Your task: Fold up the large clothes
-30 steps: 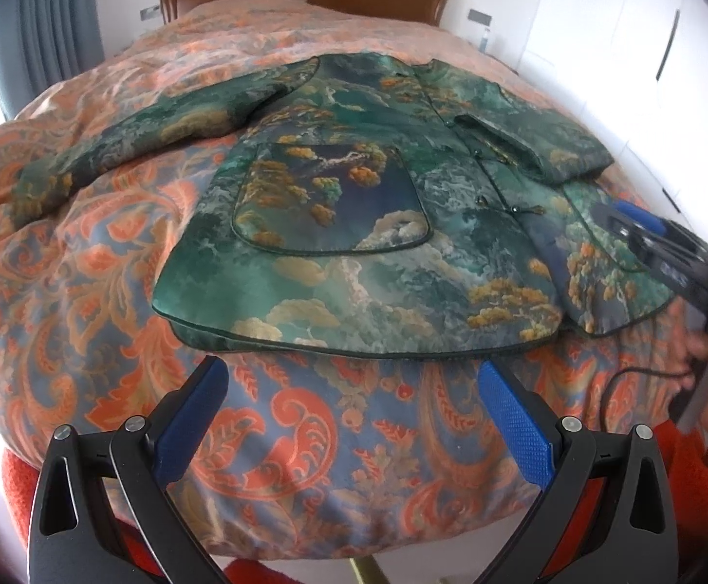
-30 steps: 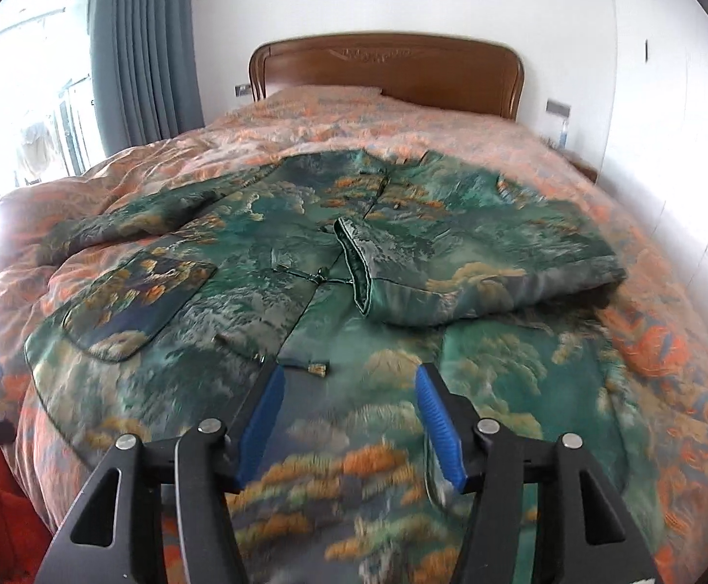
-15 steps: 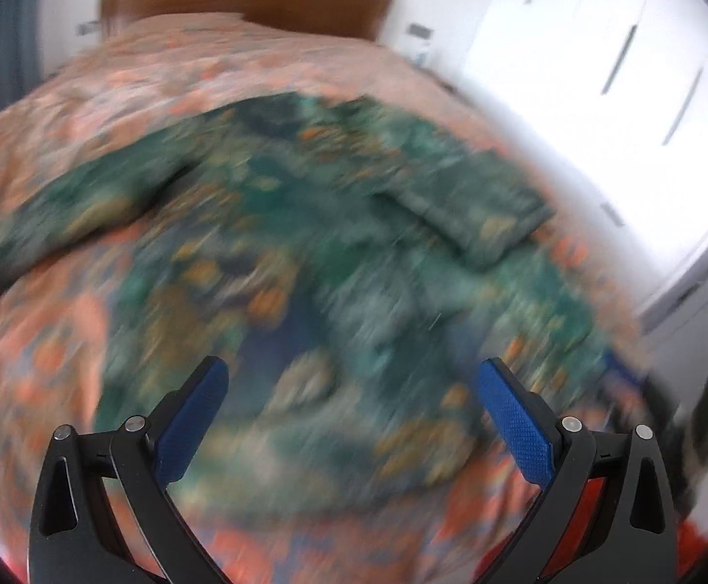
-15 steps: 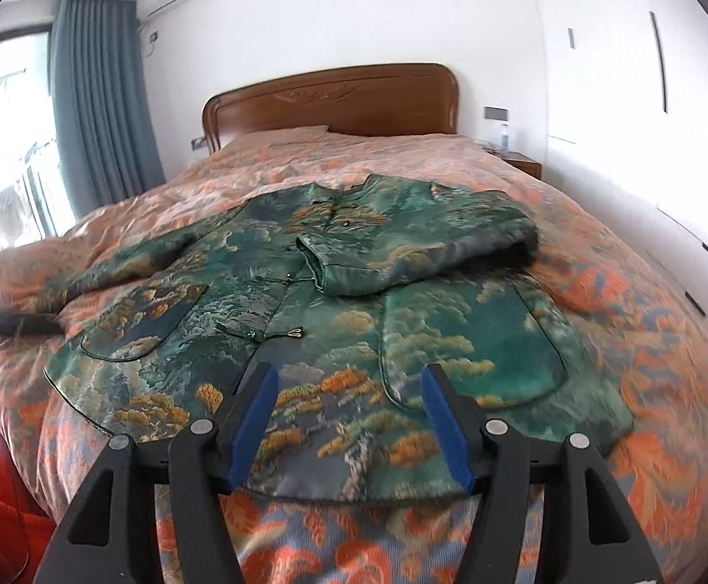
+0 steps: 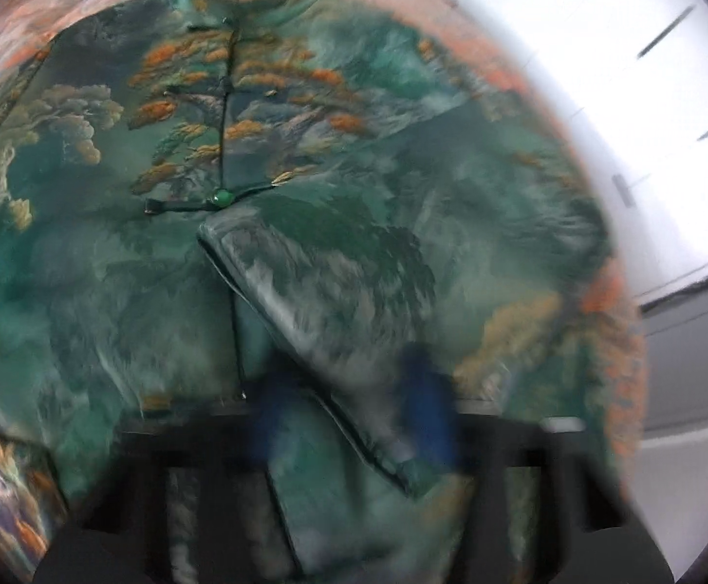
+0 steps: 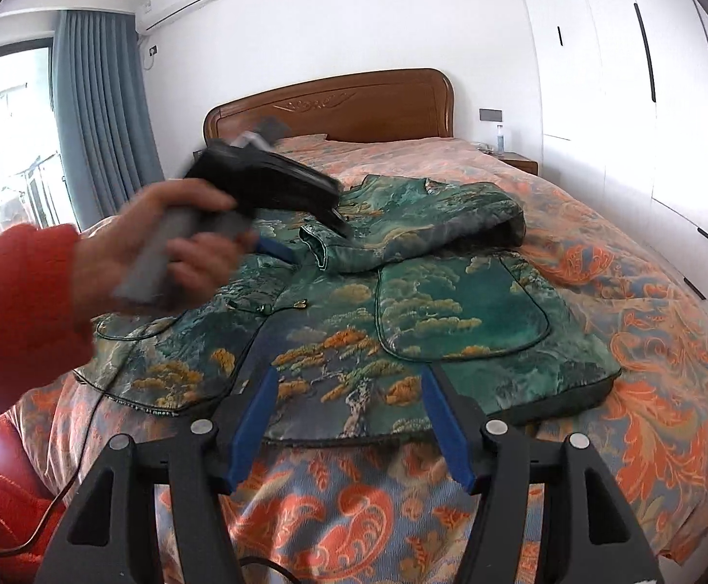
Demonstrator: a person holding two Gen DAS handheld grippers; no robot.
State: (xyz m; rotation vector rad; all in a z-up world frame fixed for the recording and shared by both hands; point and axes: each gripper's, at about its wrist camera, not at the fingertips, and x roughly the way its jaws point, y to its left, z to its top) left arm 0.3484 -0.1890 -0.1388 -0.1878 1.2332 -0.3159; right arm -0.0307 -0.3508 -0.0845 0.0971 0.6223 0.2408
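A green brocade jacket (image 6: 402, 321) with orange trees lies flat, front up, on the bed. Its right sleeve (image 6: 427, 224) is folded across the chest. The left wrist view is blurred and looks steeply down on the jacket (image 5: 208, 146). In it the cuff of the folded sleeve (image 5: 329, 292) runs between the blue fingers. My left gripper (image 5: 351, 404) is shut on that cuff. A hand (image 6: 178, 243) in a red sleeve holds the left gripper (image 6: 315, 243) at the cuff's edge. My right gripper (image 6: 349, 418) hovers open above the jacket's hem and holds nothing.
The bed cover (image 6: 646, 389) is orange paisley and drops off near the bottom of the view. A wooden headboard (image 6: 334, 107) stands at the far end. White wardrobe doors (image 6: 646, 97) line the right wall, with a nightstand (image 6: 519, 163). A cable (image 6: 76, 462) hangs at the left.
My left gripper swept from the foot of the bed across the jacket to the folded sleeve's cuff, and its jaws went from wide open to shut. My right gripper drew back to the hem.
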